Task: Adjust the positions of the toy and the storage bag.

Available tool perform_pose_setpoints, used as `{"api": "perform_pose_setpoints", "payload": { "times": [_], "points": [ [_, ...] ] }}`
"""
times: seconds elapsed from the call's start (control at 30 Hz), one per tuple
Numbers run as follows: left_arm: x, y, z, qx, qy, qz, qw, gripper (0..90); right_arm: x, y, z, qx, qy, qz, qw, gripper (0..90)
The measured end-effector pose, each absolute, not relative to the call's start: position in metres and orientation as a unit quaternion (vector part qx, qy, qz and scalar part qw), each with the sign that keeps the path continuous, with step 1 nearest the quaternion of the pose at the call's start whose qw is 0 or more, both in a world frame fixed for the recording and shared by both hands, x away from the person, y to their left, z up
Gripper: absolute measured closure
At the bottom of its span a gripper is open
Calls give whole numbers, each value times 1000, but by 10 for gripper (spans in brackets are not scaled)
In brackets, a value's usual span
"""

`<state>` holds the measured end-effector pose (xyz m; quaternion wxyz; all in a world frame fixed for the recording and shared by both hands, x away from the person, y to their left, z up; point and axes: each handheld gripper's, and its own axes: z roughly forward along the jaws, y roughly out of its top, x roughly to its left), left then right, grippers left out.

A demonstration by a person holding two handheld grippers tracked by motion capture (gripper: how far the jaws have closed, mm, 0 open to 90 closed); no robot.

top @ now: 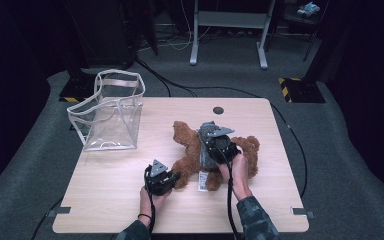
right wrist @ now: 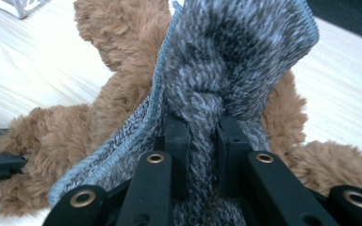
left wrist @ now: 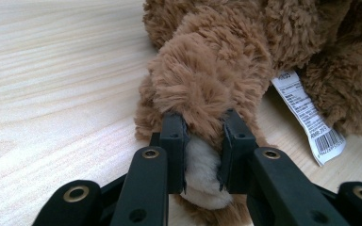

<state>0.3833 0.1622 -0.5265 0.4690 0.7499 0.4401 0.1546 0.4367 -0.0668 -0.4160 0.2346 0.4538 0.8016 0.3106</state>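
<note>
Left gripper jaws pinching plush paw; right gripper pinching grey knit

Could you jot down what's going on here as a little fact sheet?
Surface: wooden table
Toy: brown plush animal, lying near the middle
Clothing: grey knitted garment on the toy
Left tool: clamped on a plush leg
Right tool: pinching the knit
Label: white barcode tag
Nearby: clear plastic bag, upright, far left
</note>
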Motion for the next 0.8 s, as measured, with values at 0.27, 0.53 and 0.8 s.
{"api": "perform_pose_setpoints", "payload": {
  "times": [0.27, 0.53, 0.8],
  "points": [
    [383, 163, -527, 748, 442, 152, 471, 747, 439, -64, -419, 454, 801, 312, 237, 782],
    [383, 163, -527, 748, 443, 150, 471, 746, 440, -69, -426, 455, 799, 323, 225, 782],
    [384, 163, -527, 748, 443, 150, 472, 745, 441, -70, -425, 456, 800, 321, 223, 768]
  ]
}}
